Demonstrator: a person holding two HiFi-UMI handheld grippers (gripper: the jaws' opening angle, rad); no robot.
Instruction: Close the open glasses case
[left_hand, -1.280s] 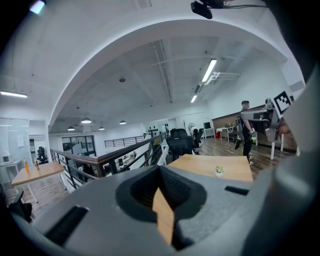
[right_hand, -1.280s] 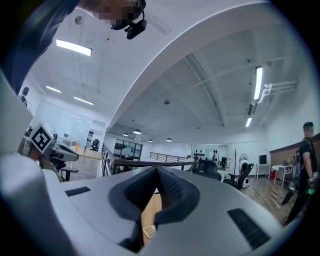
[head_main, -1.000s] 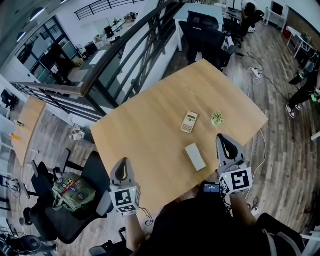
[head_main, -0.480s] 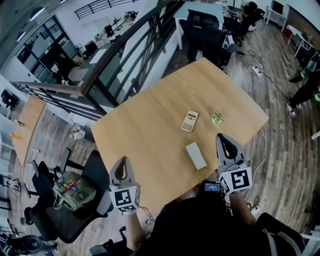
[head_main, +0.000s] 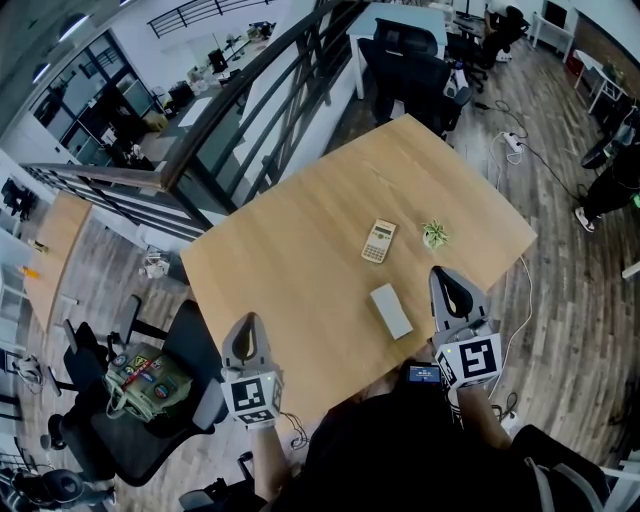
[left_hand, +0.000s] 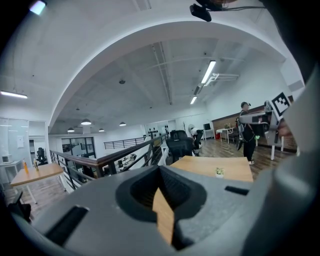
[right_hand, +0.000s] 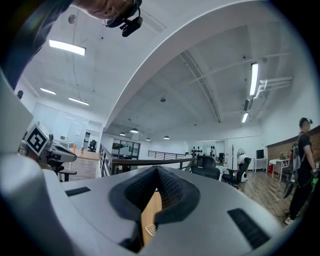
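A pale grey rectangular glasses case (head_main: 391, 312) lies flat on the wooden table (head_main: 300, 260), near its front edge; this view does not show how its lid stands. My right gripper (head_main: 441, 272) hovers just right of the case, jaws together, nothing in them. My left gripper (head_main: 247, 322) is shut and empty at the table's front left edge, well away from the case. In the left gripper view the jaws (left_hand: 160, 168) meet at the tips; the right gripper view shows the same (right_hand: 157, 170). Neither gripper view shows the case.
A cream calculator (head_main: 379, 243) and a small potted plant (head_main: 434, 236) sit beyond the case. A black chair with a bag (head_main: 150, 385) stands at the table's left, more black office chairs (head_main: 410, 75) at the far end. A railing (head_main: 250, 110) runs behind. A person (left_hand: 246, 131) stands far right.
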